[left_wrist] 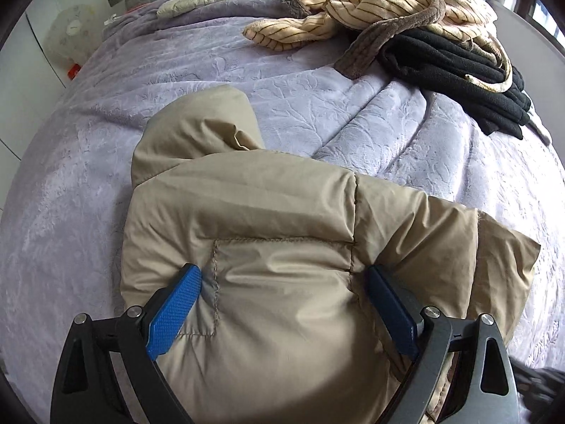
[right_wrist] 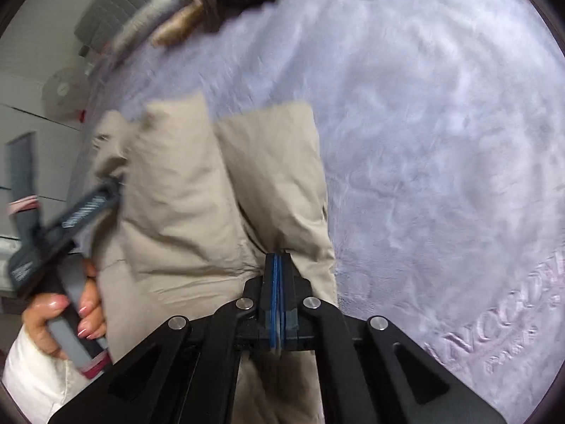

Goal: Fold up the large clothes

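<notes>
Right gripper [right_wrist: 278, 265] clamped on beige puffer jacket [left_wrist: 282, 212] hem at 6 o'clock; left gripper [left_wrist: 284, 284] spread wide, straddling padding on lilac blanket [left_wrist: 88, 141]. Soft, light, slippery; best pinched at seams.

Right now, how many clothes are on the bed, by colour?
Beige: 1, the puffy jacket
Cream with brown stripes: 1, the fleecy robe
Black: 1, the folded garment
Total: 3
</notes>
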{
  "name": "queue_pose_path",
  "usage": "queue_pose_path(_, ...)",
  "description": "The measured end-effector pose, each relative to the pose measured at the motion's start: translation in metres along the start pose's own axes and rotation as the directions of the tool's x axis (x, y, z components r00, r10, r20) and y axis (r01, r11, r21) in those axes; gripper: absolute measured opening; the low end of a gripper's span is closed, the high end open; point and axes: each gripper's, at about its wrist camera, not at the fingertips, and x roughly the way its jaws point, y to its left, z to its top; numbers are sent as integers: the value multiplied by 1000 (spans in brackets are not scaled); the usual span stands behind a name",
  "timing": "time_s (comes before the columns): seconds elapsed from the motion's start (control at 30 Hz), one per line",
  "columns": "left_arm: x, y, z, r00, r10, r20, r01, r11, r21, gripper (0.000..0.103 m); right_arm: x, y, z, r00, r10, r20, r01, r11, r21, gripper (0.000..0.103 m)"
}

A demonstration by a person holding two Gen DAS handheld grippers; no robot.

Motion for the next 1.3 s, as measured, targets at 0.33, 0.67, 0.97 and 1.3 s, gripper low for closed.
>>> queue_pose_path(0.33,-1,-2,-1,1000,0,4,0,1000,4,95,17,16,-78,990,-75,-118,53,982,-183,0)
queue_pose_path(0.67,-19,5,-5,1000,-3,-12,3,1000,-1,95,32,18,-67,982,-99,-163,69,982,-177,0)
queue_pose_path(0.97,-88,38,-52,996,-90,-23,89,995,-42,95,-10,4,-39,983,-62,-172,42,992,-117,3)
queue_pose_path(1.3,-150,76,-145,982,-168,-89,161,983,-84,95,-70,24,-54,988,-62,-143,46,993,-113,3)
